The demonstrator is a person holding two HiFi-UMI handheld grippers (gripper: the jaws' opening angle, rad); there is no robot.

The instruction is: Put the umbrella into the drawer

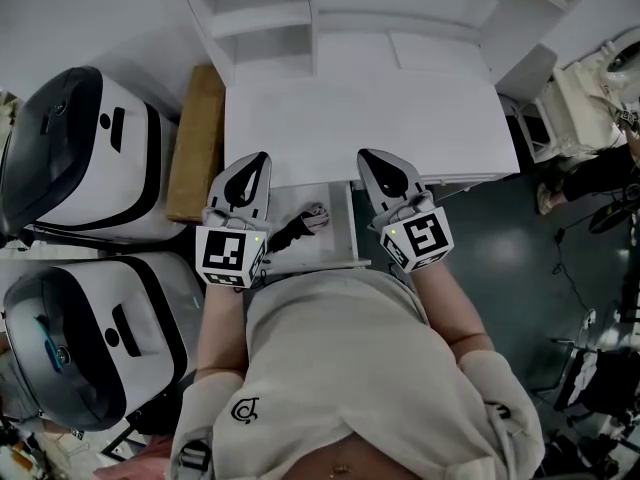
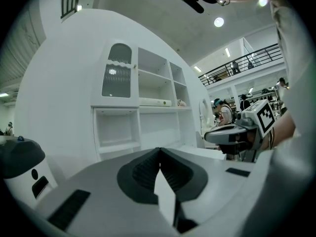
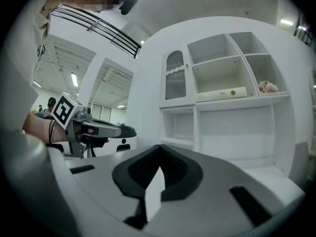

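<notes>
In the head view you stood at a white desk [image 1: 380,108] that filled the upper middle of the frame, with a white shelf unit [image 1: 262,8] along its far edge at the top. You held the left gripper [image 1: 260,158] just left of centre and the right gripper [image 1: 366,156] just right of centre, side by side and apart, both pointing toward the top of the frame over the desk's near edge. In the left gripper view its dark ribbed pads were pressed together at the tip with nothing between them. The right gripper view showed the same: pads met at the tip and gripped nothing. Below the desk's near edge, between the two grippers, the drawer [image 1: 350,223] stood pulled open. The umbrella [image 1: 303,226] lay inside it, folded and dark with a paler end toward the upper right, slanting from lower left to upper right; its lower end ran under the left gripper's marker cube [image 1: 231,255]. Neither gripper touched it. A brown board [image 1: 197,138] lay along the desk's left side, and two white and black machines [image 1: 80,153] filled the left edge of the frame, one above the other. Your pale shirt [image 1: 350,368] took up the lower middle.
</notes>
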